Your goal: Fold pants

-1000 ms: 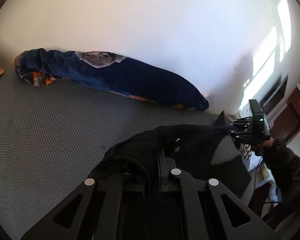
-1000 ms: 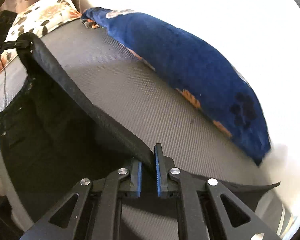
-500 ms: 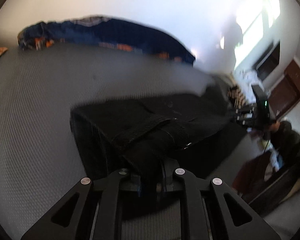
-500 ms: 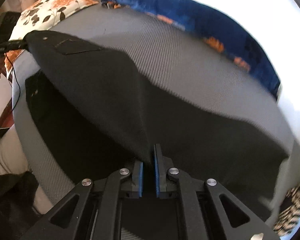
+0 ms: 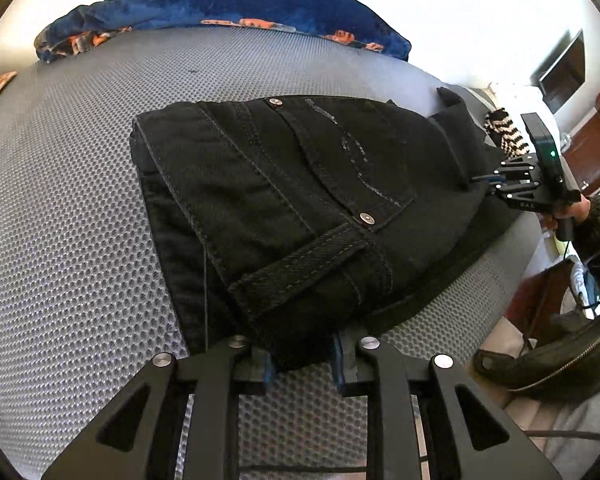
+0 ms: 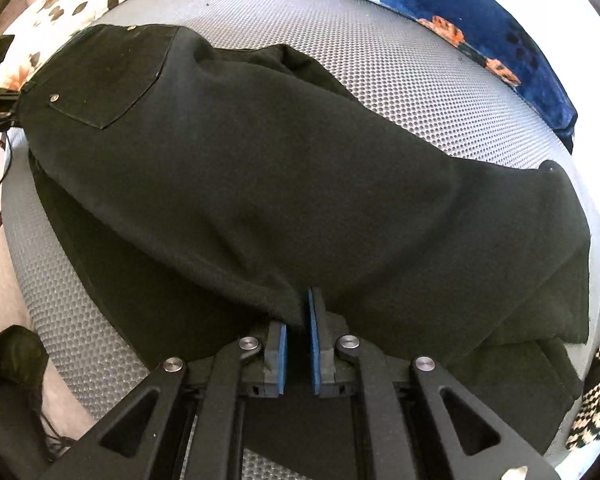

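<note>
Black jeans (image 5: 300, 200) lie folded over on the grey mesh mattress (image 5: 80, 220), back pocket up. My left gripper (image 5: 302, 360) sits at the waistband corner with its jaws apart around the fabric. In the right wrist view the jeans (image 6: 280, 180) spread wide across the mattress (image 6: 400, 80). My right gripper (image 6: 298, 340) has its blue pads close together on the near fabric edge. The right gripper also shows in the left wrist view (image 5: 496, 184) at the far edge of the jeans.
A blue patterned blanket (image 5: 228, 8) lies rolled along the far wall. A floral pillow (image 6: 72, 0) sits at the far left. A black-and-white striped cloth (image 5: 504, 128) lies by the mattress edge. A dark bag (image 5: 548, 356) sits on the floor at right.
The lifted jeans came down and were laid over themselves on the mattress. My left gripper's jaws have opened at the waistband. The right gripper lowered with its edge still pinched.
</note>
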{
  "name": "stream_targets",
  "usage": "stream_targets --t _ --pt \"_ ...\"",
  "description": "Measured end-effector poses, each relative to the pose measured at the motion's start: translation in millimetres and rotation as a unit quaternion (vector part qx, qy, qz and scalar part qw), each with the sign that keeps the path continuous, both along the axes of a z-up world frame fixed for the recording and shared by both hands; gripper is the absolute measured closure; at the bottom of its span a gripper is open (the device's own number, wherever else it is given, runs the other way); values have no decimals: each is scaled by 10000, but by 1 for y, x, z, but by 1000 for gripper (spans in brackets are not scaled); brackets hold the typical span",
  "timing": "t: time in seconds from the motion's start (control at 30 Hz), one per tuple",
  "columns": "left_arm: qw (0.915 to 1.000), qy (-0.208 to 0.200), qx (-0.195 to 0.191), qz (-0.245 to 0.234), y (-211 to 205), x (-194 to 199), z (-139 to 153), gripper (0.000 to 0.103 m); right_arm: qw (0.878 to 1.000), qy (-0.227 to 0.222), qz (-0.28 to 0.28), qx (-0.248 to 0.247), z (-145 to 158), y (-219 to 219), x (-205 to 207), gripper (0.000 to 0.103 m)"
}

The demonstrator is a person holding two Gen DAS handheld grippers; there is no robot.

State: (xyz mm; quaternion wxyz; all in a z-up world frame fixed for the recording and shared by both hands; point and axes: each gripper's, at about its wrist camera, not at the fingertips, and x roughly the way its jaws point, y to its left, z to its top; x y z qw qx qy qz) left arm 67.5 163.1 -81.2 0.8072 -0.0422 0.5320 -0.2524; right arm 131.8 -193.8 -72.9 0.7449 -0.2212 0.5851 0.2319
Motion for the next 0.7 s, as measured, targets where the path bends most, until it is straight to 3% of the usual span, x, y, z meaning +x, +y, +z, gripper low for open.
stream_targets --t 0.03,0.1,0.13,0.23,0.33,0.43,0.57,0.7 --pt "10000 -5 37 9 0 -1 3 69 10000 -13 -1 -8 1 -1 0 93" --pt "9994 -15 295 207 8 -5 7 25 10000 -49 4 -21 1 -1 1 93" --pt "9991 -65 310 269 12 -8 10 22 10000 -62 -6 -14 2 -2 0 93" --pt "9982 -11 -33 600 31 -20 20 22 9999 -94 -36 34 3 -3 -5 92" --pt "9900 166 -712 1207 51 -31 28 22 9999 -129 -48 85 3 -3 -6 92" --pt "9726 531 -1435 1751 58 -38 24 24 9998 -147 -65 143 2 -5 -2 92" --pt "9392 1120 -2250 2338 59 -37 8 33 9996 -233 -38 146 3 -4 -5 91" --pt "9230 1409 -2325 2722 54 -32 -11 41 9994 -267 -60 205 3 -6 -6 91"
